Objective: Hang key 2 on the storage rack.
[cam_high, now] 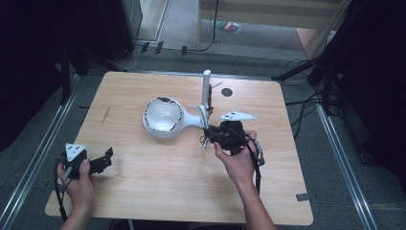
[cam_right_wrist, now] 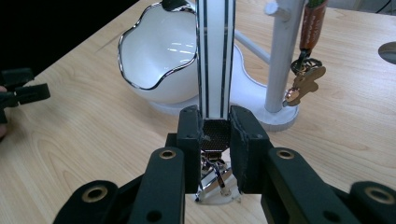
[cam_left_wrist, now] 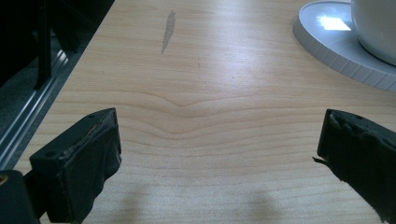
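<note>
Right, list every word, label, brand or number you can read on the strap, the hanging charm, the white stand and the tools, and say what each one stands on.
None can be read.
White strap with black stripes, held in the right tool: no lettering.
Brown strap with its gingerbread-man charm: marks too blurred to read.
White stand and white bowl: plain.
Left tool: no print.

bowl (cam_high: 163, 115) L of rack (cam_high: 206, 91) | strap (cam_right_wrist: 215, 56) btwn (on table (cam_high: 143, 191))
</note>
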`<state>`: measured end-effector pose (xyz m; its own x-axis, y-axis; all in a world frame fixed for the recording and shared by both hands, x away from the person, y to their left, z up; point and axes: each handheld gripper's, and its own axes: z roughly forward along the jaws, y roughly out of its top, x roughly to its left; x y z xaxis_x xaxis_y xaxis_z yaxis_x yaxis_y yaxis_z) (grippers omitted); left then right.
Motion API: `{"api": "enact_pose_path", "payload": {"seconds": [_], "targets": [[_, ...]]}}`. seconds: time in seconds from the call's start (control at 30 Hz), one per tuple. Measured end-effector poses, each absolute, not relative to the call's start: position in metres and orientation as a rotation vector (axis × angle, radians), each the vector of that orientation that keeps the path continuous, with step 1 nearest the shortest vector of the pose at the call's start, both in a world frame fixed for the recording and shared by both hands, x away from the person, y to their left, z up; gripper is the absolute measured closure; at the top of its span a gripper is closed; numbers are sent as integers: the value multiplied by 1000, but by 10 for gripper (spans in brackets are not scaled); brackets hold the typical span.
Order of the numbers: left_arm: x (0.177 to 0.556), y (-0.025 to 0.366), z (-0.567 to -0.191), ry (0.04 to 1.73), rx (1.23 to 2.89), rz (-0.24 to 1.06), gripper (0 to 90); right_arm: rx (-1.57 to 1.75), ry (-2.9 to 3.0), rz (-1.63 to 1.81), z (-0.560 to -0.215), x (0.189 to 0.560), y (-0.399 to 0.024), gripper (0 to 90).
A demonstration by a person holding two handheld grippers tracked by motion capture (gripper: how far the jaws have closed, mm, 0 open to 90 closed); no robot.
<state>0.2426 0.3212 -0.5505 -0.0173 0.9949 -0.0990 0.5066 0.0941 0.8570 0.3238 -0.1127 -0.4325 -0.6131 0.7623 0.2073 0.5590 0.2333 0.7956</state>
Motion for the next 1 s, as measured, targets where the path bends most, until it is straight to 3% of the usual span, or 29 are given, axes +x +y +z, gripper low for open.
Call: {"api": "enact_pose_path", "payload": {"seconds": [1.0], "targets": [[242, 321, -550, 1622, 1511, 830, 0, 1385, 2307, 1378, -441, 359, -127, 757]]}}
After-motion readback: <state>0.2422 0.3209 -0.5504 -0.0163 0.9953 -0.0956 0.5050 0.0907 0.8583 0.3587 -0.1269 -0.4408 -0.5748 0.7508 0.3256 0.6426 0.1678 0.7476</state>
